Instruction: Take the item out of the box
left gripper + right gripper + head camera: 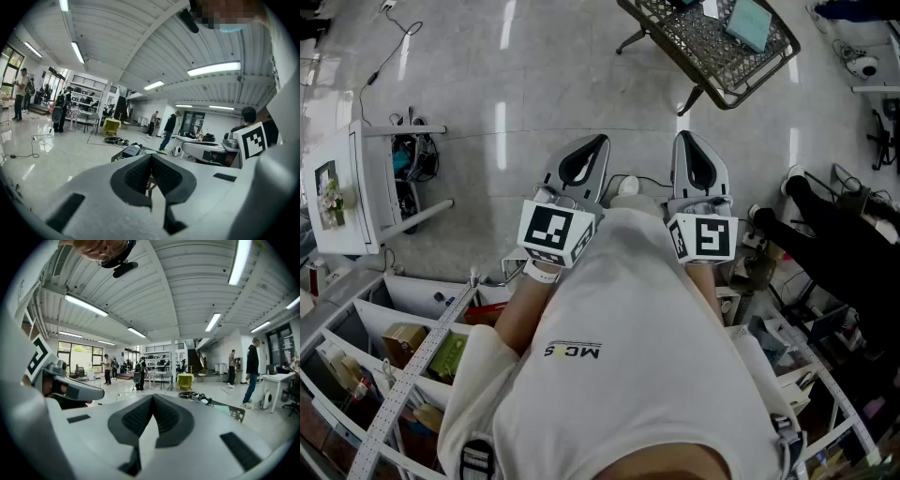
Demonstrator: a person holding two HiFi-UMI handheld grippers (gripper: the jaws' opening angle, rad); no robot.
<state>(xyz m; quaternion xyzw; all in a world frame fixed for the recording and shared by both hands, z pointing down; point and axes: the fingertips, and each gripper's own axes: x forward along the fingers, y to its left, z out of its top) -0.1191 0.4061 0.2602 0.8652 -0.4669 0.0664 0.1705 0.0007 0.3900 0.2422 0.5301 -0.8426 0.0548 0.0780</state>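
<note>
I see no box near the jaws in any view. My left gripper point(597, 141) and right gripper point(685, 135) are held side by side at chest height, pointing out over the floor. Both are shut with nothing between the pads. In the left gripper view the left gripper point(151, 155) has its dark ribbed pads meeting at the tip, and the right gripper point(152, 396) looks the same in the right gripper view. A metal mesh table point(694, 42) stands ahead with a teal item point(751, 22) on it. That mesh table point(236, 411) lies beyond the jaws.
A white cabinet point(342, 192) stands at the left. White shelves point(398, 361) with small boxes run along the lower left. A dark pile point(848, 248) lies at the right. Cables trail across the floor point(487, 84). Several people point(138, 372) stand far off in the hall.
</note>
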